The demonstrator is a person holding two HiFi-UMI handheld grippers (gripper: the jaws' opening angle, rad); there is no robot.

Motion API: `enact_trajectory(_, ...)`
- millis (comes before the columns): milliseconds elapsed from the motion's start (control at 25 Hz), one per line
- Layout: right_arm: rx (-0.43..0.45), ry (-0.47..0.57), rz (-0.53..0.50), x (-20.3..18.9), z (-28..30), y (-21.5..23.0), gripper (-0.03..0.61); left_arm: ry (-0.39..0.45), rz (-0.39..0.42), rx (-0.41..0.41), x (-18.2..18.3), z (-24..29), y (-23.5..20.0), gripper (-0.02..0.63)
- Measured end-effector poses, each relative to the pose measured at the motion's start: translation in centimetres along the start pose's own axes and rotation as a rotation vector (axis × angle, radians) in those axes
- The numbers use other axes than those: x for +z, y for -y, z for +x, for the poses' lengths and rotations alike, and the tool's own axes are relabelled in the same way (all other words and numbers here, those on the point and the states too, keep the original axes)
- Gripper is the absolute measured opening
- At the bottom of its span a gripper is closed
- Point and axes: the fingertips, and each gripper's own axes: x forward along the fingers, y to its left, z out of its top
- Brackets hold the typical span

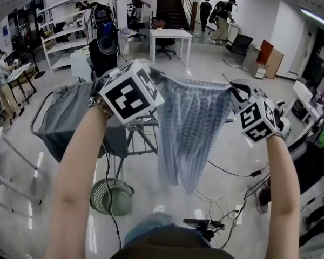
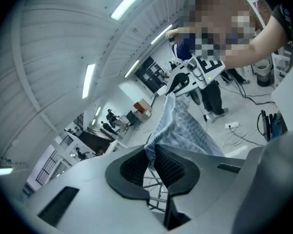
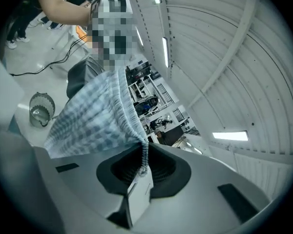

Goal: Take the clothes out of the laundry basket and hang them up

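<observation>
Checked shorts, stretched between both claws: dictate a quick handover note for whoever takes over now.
Left claw: shut on the waistband of the checked shorts.
Right claw: shut on the waistband's other end.
The shorts hang spread in the air near the drying rack, not yet on it.
A grey garment already drapes the rack.
Left: hang the shorts, then check the green basket on the floor.

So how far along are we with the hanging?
One grey garment already hangs on the drying rack. The checked shorts are out of the laundry basket, waistband stretched between left gripper and right gripper. They still need hanging; basket contents unclear.
</observation>
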Motion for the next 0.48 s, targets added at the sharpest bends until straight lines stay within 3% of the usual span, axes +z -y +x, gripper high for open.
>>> enact_trajectory(160,-0.064,-0.015,-0.098,1.5,2.3,4.7,0.035,0.012,0.071,0.086,1.7,0.5,-5.8,0.031)
enact_trajectory(480,-0.238,0.000,-0.241,6.9,7.1,17.2,0.035,0.044,0.225,0.334,6.4,-0.5,-19.7,0.031)
